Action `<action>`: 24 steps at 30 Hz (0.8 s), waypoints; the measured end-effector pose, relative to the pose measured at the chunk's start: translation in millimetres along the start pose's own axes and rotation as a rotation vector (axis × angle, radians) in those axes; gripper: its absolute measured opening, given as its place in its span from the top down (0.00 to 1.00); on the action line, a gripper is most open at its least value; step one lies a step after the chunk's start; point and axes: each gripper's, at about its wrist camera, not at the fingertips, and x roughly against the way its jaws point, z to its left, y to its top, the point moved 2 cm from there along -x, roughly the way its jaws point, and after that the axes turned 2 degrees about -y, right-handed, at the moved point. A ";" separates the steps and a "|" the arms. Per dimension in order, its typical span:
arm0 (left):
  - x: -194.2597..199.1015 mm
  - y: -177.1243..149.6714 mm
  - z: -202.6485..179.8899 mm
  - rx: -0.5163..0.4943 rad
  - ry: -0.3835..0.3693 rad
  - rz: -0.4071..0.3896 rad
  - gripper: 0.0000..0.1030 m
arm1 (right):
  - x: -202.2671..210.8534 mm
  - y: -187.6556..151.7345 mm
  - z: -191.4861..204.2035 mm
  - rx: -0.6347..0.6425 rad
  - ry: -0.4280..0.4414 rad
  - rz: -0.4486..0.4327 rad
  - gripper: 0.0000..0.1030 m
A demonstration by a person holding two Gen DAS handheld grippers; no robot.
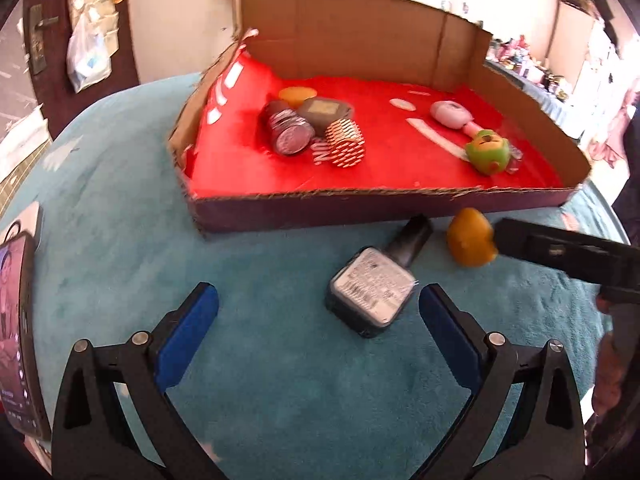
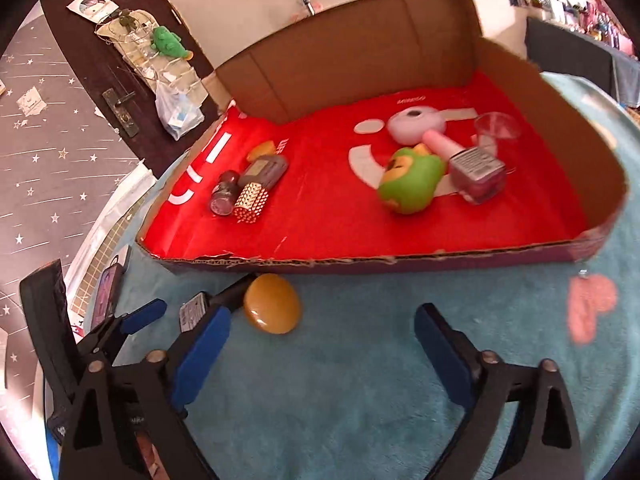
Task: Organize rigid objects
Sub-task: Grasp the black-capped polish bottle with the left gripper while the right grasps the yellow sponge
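Bottle [image 1: 370,288], dark with a black cap, lay on the teal blanket [image 1: 280,360] at one o'clock inside the left gripper [image 1: 319,312], whose jaws stood spread and empty. One yellow stone [image 2: 272,303] lay at eleven o'clock of the right gripper [image 2: 322,332], likewise spread. The cardboard tray [image 2: 360,258] beyond held eight items.

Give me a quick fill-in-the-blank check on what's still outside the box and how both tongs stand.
1. The dark bottle and the yellow stone lie on the teal cloth, ____ the cardboard box.
2. The left tongs are ____.
3. The right tongs hold ____.
4. The box floor is colored ____.

Missing words: outside; open; nothing; red
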 end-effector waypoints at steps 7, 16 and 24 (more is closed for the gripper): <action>-1.6 4.1 -1.0 -0.027 -0.012 -0.003 0.01 | -11.7 5.0 6.7 0.003 0.004 0.003 0.28; -1.9 4.6 -0.4 -0.028 -0.045 -0.006 0.04 | -24.6 5.0 31.9 0.099 -0.008 0.022 0.49; -4.2 5.3 -13.5 -0.062 -0.107 -0.001 0.36 | -22.2 4.5 32.3 0.099 0.019 0.032 0.61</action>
